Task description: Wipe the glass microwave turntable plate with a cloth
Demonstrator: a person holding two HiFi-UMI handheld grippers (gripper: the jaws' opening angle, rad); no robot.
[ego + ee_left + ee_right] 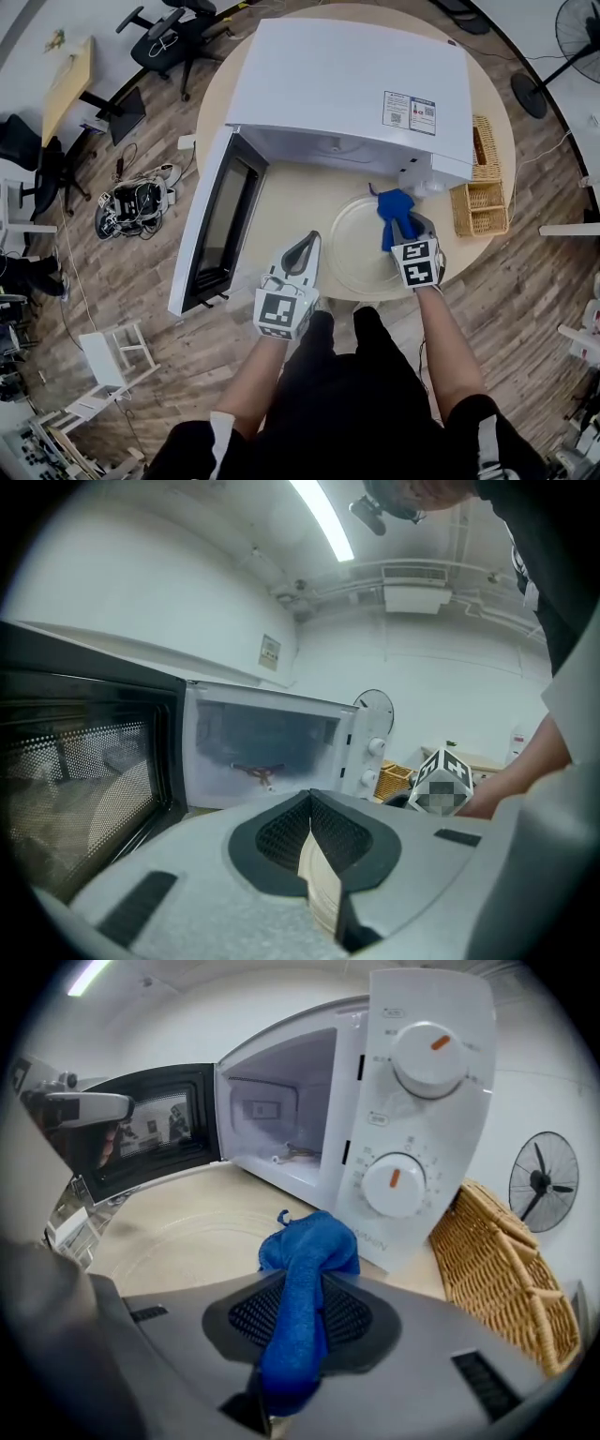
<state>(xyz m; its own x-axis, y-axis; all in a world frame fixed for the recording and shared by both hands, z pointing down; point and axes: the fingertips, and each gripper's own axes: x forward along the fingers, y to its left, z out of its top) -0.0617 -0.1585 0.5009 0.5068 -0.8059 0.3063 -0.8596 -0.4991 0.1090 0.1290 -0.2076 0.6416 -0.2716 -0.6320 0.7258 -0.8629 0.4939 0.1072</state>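
The glass turntable plate (pixel 361 248) lies out on the round table in front of the open microwave (pixel 347 84). At the plate's left rim, my left gripper (pixel 311 242) is shut on the edge; the left gripper view shows the pale rim (pixel 323 888) pinched between the jaws of this gripper (pixel 312 827). Over the plate's right side, my right gripper (pixel 398 225) is shut on a bunched blue cloth (pixel 392 204). In the right gripper view the cloth (pixel 309 1251) sticks out ahead of the gripper (pixel 305 1288), above the plate (pixel 178 1232).
The microwave door (pixel 220 225) stands open at the left. Its control panel (pixel 412 1101) is close in front of the cloth. Wicker baskets (pixel 480 208) sit at the table's right edge. The tan table (pixel 281 202) ends just before my body. Chairs and a fan stand on the floor around.
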